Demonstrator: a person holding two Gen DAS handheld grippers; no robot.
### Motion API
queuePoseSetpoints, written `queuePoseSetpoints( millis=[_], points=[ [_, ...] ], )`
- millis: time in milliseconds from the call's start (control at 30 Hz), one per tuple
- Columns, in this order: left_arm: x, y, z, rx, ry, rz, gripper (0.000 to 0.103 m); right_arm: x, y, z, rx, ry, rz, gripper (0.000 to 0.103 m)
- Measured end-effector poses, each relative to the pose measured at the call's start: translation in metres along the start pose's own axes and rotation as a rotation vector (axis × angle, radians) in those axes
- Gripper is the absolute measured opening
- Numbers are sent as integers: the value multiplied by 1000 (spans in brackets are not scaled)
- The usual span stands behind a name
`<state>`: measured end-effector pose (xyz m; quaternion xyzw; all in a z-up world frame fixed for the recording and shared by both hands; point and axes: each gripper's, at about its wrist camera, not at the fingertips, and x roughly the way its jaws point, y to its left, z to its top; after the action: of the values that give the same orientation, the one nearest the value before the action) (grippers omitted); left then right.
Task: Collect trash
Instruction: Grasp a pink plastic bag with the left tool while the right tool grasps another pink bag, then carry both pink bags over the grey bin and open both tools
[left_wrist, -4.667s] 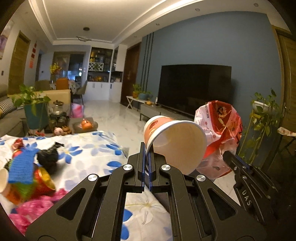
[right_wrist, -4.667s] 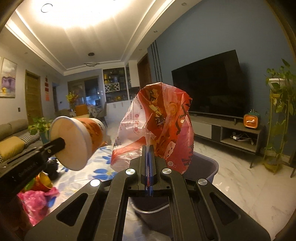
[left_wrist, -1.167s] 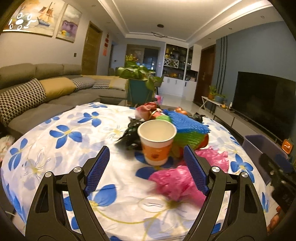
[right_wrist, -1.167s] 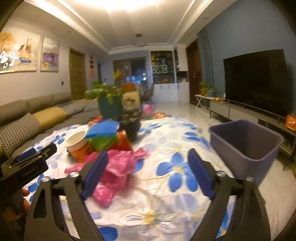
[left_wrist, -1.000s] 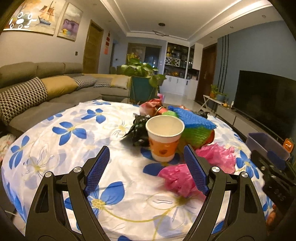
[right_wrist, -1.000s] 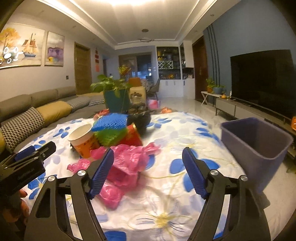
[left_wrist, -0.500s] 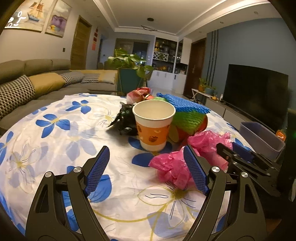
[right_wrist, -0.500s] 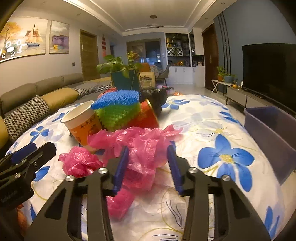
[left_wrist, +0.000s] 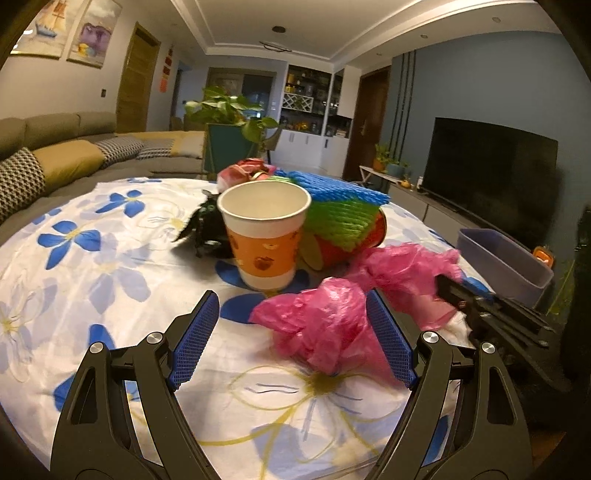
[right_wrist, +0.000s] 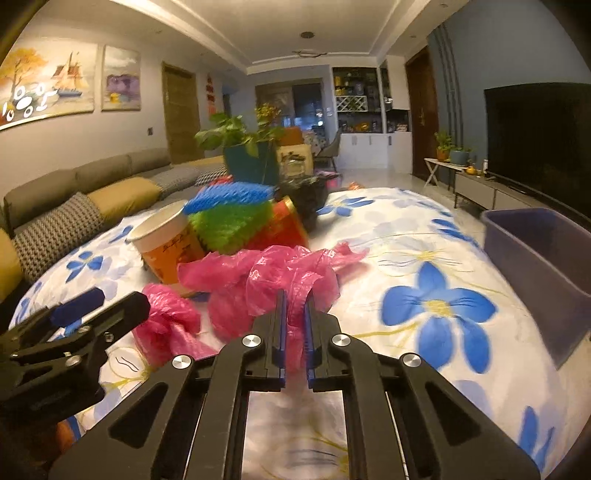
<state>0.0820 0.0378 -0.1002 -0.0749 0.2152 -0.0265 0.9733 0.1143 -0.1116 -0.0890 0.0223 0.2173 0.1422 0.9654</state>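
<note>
An orange and white paper cup (left_wrist: 265, 236) stands upright on the flowered tablecloth (left_wrist: 92, 266). My left gripper (left_wrist: 293, 332) is open, just short of the cup, with a crumpled pink plastic bag (left_wrist: 325, 325) between its fingers. A second, larger pink bag (right_wrist: 269, 277) lies to its right. My right gripper (right_wrist: 294, 314) is shut on this larger pink bag; it also shows in the left wrist view (left_wrist: 458, 291). The cup also shows in the right wrist view (right_wrist: 168, 243). A grey-purple bin (right_wrist: 539, 254) stands at the table's right edge.
Behind the cup lie blue and green foam nets (left_wrist: 340, 210) over a red can (right_wrist: 280, 225), and a black crumpled object (left_wrist: 210, 229). A potted plant (right_wrist: 247, 151) stands at the far side. A sofa (left_wrist: 55, 155) is on the left, a TV (left_wrist: 491, 170) on the right.
Both grippers let go of the cup and bag held earlier and turned to the table. The left has closed in on the cup. The right has shut on the larger pink bag.
</note>
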Motion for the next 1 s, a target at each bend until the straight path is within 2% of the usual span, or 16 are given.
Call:
queuePoseSetpoints(
  millis=[167, 300, 400, 533, 667, 1000],
  points=[
    [15, -6, 1, -7, 38, -16, 80, -22, -16, 4, 9, -41, -47, 9],
    [25, -5, -3, -25, 81, -50, 58, -32, -24, 5, 19, -54, -62, 9],
    [26, -4, -6, -42, 99, -83, 37, -38, -28, 6, 22, -62, -70, 9],
    [22, -10, -6, -15, 84, -69, 27, -41, -29, 7, 26, -65, -76, 9],
    [9, -15, -1, -2, 57, -47, 26, -48, -30, 8, 22, -77, -87, 9],
    [-33, -48, 30, 58, -48, -72, 26, -78, -44, 14, 38, -134, -126, 9]
  ],
)
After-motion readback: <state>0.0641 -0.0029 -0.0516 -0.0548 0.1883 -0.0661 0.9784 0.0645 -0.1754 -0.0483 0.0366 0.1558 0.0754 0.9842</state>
